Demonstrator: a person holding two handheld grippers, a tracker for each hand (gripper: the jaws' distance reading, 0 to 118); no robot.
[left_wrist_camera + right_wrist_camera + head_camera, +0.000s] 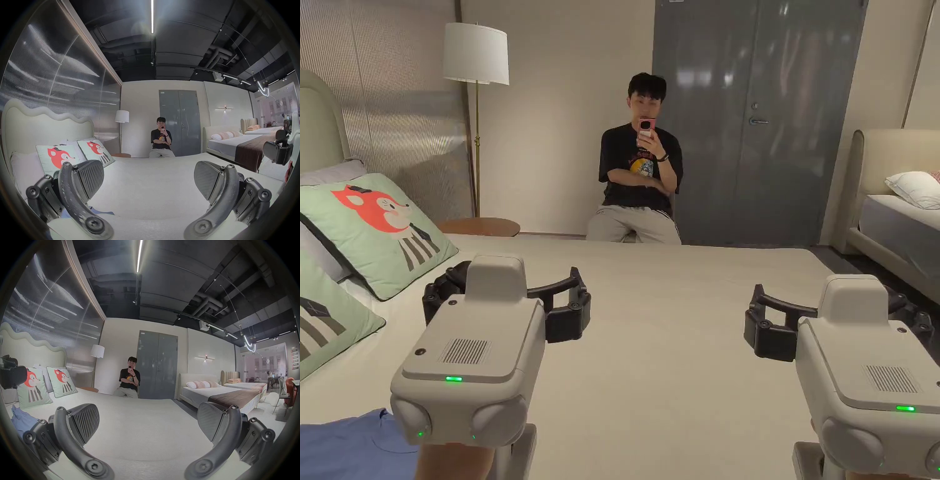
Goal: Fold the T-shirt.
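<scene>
Across a showroom bed [675, 350], both tools are hovering with jaws apart, the left tool [149, 180] needing to drop toward the crumpled blue T-shirt [344, 447] beneath it first.

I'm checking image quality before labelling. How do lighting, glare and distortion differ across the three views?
Head view: even, soft light, straight lines, mild sheen on the grey door. Left gripper view: strong fisheye bend, dark corners, the ceiling strip light flares, streaky glare on the wall panel. Right gripper view: same bend and dark rim; the blue T-shirt sits warped near the edge.
</scene>
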